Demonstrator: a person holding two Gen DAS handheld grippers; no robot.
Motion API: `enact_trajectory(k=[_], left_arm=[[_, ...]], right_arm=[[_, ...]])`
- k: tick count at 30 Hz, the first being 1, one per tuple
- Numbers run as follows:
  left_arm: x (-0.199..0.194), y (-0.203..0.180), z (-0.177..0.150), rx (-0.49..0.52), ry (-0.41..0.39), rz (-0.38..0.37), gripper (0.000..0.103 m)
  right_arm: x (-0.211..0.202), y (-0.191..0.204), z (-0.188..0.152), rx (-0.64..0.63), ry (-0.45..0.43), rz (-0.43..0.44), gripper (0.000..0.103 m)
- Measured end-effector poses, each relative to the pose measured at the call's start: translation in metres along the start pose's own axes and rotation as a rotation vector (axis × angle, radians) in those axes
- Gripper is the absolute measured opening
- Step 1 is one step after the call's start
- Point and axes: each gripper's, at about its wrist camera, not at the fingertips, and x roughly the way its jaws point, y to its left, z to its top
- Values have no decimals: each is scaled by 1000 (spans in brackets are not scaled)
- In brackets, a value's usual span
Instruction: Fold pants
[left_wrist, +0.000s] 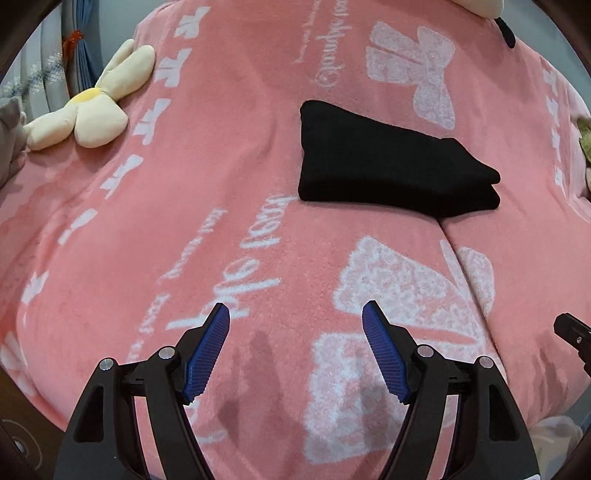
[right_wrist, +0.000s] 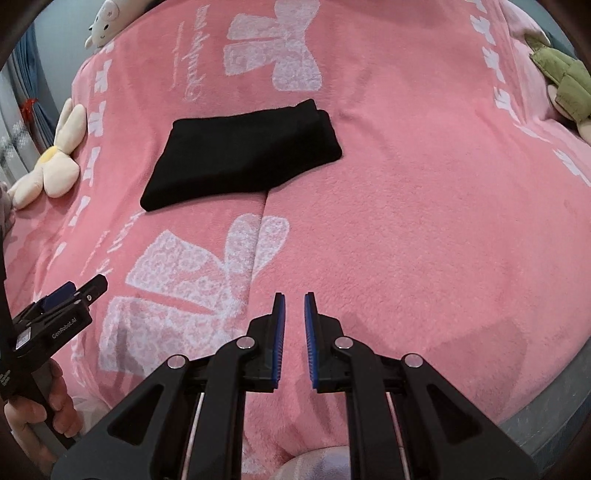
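Note:
The black pants (left_wrist: 388, 170) (right_wrist: 240, 158) lie folded into a compact stack on the pink blanket (left_wrist: 166, 206) (right_wrist: 424, 206), ahead of both grippers. My left gripper (left_wrist: 295, 310) hovers over the blanket short of the pants, open, with nothing between its blue pads (left_wrist: 207, 354). It also shows at the lower left of the right wrist view as the left gripper (right_wrist: 70, 295), held by a hand (right_wrist: 33, 413). My right gripper (right_wrist: 294, 295) is shut with only a thin slit between its pads and holds nothing. Its black tip (left_wrist: 572, 328) peeks in at the right edge.
A cream flower plush (left_wrist: 85, 110) (right_wrist: 51, 166) lies at the blanket's left edge. A white plush toy (right_wrist: 105, 22) sits at the far side and a green plush (right_wrist: 565, 85) at the right. A crease (right_wrist: 260, 236) runs from the pants toward me. Curtains (left_wrist: 55, 59) hang far left.

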Motion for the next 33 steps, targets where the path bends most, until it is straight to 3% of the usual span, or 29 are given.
enact_trajectory(k=[6,33], left_arm=[[-14,-5,-6,7,-62,1,84],[-16,-3,-10,-9,-51,-35,85]], right_arm=[[-2,5,-3,-16,1,0,11],[-2,21,-7,-94,3,-47,11]])
